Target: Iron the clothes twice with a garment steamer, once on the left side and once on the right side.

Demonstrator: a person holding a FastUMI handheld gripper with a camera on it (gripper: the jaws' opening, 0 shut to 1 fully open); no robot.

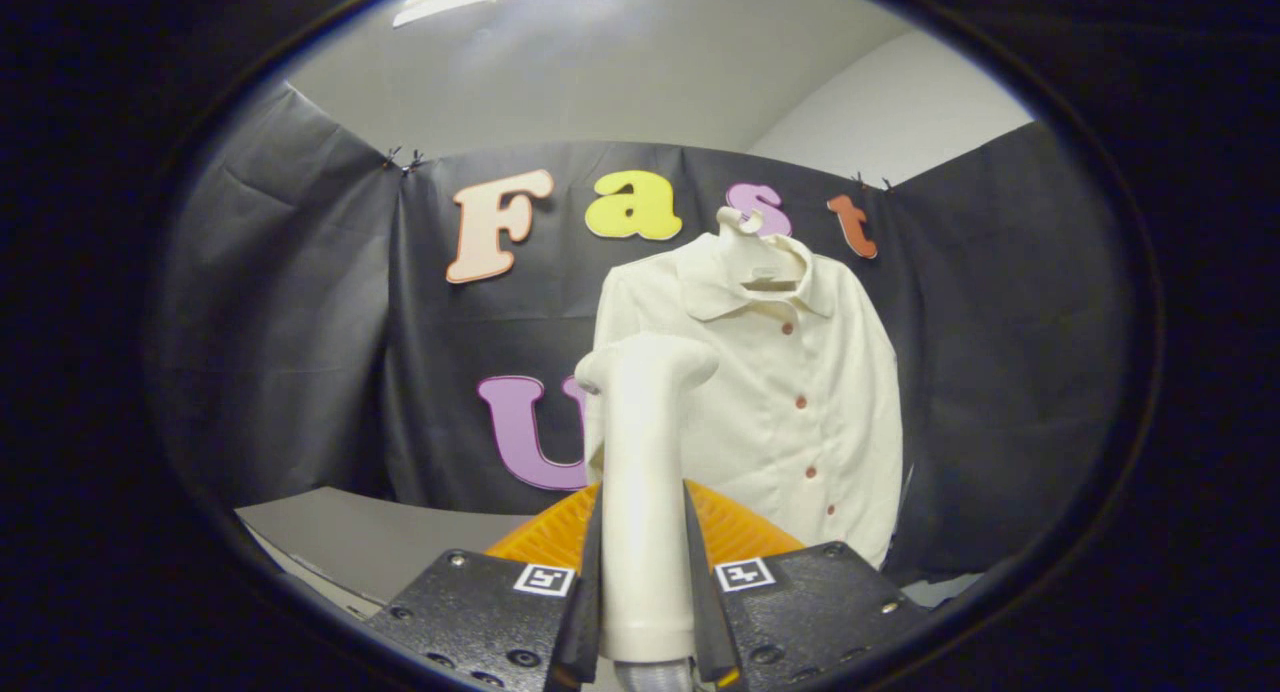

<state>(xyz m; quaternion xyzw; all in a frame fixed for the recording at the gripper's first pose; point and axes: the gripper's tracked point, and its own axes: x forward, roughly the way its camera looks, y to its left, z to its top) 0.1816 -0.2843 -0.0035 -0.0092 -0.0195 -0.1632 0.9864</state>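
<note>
Claw: my claw (648, 612) is clenching the garment steamer (645, 492) by its handle; I am seeing both black fingers (585, 592) pressing against the two sides of the white shaft, with no gap on either side.
Steamer: it is standing upright between the fingers, its handle rising straight up from them, and its rounded head is bending over at the top, pointing toward the shirt.
Steamer relative to shirt: the head is overlapping the shirt's lower sleeve-side edge as I am looking at it; I cannot tell whether it is touching the cloth or hanging just short of it.
Shirt: a cream, long-sleeved shirt (790, 392) is hanging beyond the steamer on a pale hanger (745, 234), collar up, front facing me, with a row of reddish buttons (800, 402) running down its middle.
Shirt's backing: the shirt is hanging in front of the black cloth wall (300, 322) of the booth.
Orange thing: a ribbed orange surface (740, 532) is showing just behind the fingers, below the shirt's hem and to both sides of the steamer's handle; I cannot tell what it is.
Table: a grey table (360, 537) is lying below the shirt, on the side away from its buttons.
</note>
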